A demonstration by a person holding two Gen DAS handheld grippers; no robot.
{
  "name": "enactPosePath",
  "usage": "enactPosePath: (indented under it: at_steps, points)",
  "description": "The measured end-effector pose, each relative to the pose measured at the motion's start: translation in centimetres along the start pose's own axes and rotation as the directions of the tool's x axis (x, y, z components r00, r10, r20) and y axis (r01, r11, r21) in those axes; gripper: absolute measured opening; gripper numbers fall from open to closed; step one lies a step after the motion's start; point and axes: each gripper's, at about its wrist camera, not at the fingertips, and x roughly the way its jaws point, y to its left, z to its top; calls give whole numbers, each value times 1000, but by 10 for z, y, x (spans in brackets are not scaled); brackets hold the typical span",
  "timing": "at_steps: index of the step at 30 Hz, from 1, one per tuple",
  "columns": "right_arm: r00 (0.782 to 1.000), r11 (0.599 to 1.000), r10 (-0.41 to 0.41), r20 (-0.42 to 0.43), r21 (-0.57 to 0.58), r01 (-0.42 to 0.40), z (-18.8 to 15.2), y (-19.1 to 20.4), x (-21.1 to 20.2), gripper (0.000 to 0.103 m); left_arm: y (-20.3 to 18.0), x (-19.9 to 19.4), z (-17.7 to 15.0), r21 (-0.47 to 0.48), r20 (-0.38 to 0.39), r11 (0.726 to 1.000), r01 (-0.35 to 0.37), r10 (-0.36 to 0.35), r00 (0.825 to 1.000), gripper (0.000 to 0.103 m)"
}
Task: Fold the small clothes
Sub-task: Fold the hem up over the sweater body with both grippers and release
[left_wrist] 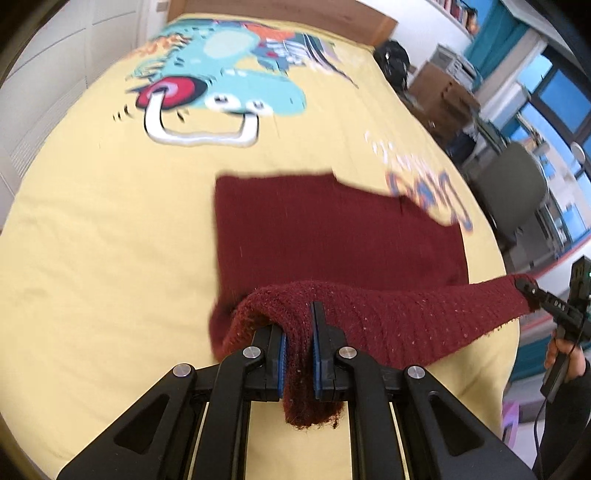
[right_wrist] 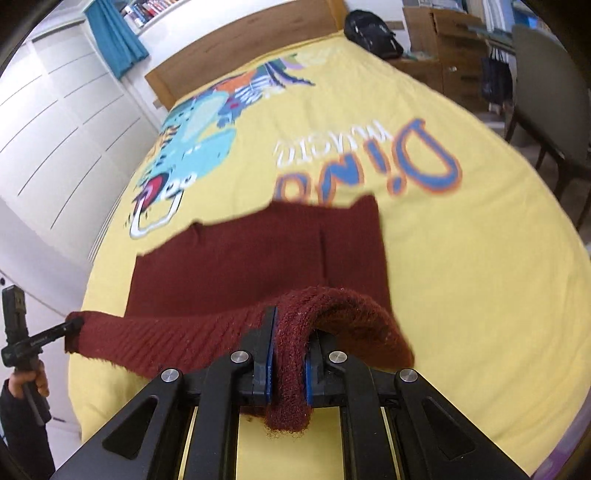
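A dark red knitted garment (left_wrist: 332, 236) lies on a yellow bedspread (left_wrist: 92, 240). Its near edge is lifted off the bed and stretched between both grippers. My left gripper (left_wrist: 299, 332) is shut on the left end of that edge. My right gripper (right_wrist: 290, 339) is shut on the right end. The garment (right_wrist: 258, 254) shows flat beyond the lifted edge in the right wrist view. The right gripper shows at the far right of the left wrist view (left_wrist: 528, 288). The left gripper shows at the far left of the right wrist view (right_wrist: 74, 326).
The bedspread (right_wrist: 461, 258) carries a cartoon print (left_wrist: 221, 74) and blue lettering (right_wrist: 369, 162). A white wardrobe (right_wrist: 55, 147) stands on the left, a wooden headboard (right_wrist: 240, 44) at the far end, and a grey chair (right_wrist: 546, 103), boxes and a black bag (right_wrist: 373, 33) on the right.
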Motion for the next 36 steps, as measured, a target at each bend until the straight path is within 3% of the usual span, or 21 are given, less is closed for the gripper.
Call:
enactPosePath:
  at_steps: [6, 11, 14, 19, 24, 30, 32, 35, 36]
  points:
    - [999, 999, -41, -17, -25, 40, 51, 8, 33, 11, 18, 7, 41, 16, 5, 999, -52, 52, 999, 9]
    - [990, 994, -107, -97, -36, 103, 70, 4, 80, 11, 32, 55, 62, -14, -30, 995, -98, 97, 995, 9]
    - [979, 990, -142, -149, -38, 138, 71, -1, 109, 11, 38, 82, 68, -21, -56, 990, -138, 137, 989, 9]
    - [956, 978, -210, -206, -66, 200, 62, -3, 144, 11, 34, 119, 59, 73, -61, 969, -236, 241, 969, 10]
    - [948, 972, -235, -215, -73, 224, 48, -3, 159, 14, 35, 134, 48, 93, -63, 952, -290, 297, 953, 11]
    - [940, 954, -287, -184, -142, 264, 43, 4, 159, 38, 37, 134, 45, 94, -93, 948, -305, 313, 945, 22]
    - [947, 958, -275, -168, -129, 255, 43, 5, 154, 57, 38, 133, 45, 80, -98, 950, -301, 308, 946, 30]
    - [955, 959, -266, -133, -140, 247, 44, 12, 145, 66, 31, 126, 44, 87, -77, 952, -293, 300, 951, 47]
    - [957, 958, -264, -119, -144, 247, 44, 15, 142, 70, 29, 123, 45, 88, -68, 951, -295, 301, 951, 60]
